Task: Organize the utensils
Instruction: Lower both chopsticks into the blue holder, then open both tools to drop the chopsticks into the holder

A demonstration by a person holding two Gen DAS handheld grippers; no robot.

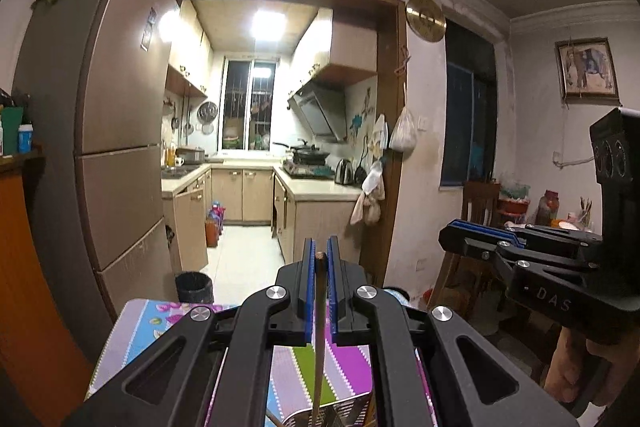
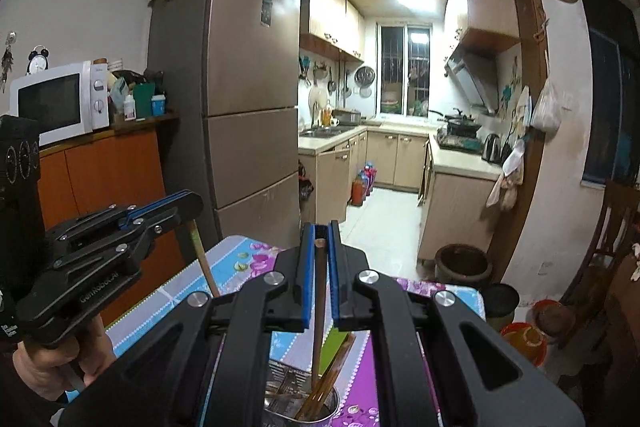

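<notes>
My left gripper [image 1: 320, 254] is shut on a thin wooden chopstick [image 1: 319, 323] that hangs down between its blue pads toward a perforated metal utensil holder [image 1: 340, 414] at the bottom edge. My right gripper [image 2: 321, 233] is shut on a darker brown chopstick [image 2: 319, 307]. Its lower end dips into the metal holder [image 2: 280, 379], which has several chopsticks leaning inside. From the right wrist view, the left gripper [image 2: 194, 201] is to the left with its chopstick [image 2: 205, 261] slanting down. The right gripper [image 1: 446, 231] shows at the right of the left wrist view.
The holder stands on a table with a colourful flowered cloth [image 2: 248, 259]. A tall brown fridge [image 2: 248, 87] and an orange cabinet with a microwave [image 2: 60, 103] stand to the left. Beyond is a kitchen doorway, a dark bin [image 1: 195, 287], a clay jar [image 2: 464, 263] and a wooden chair [image 1: 478, 199].
</notes>
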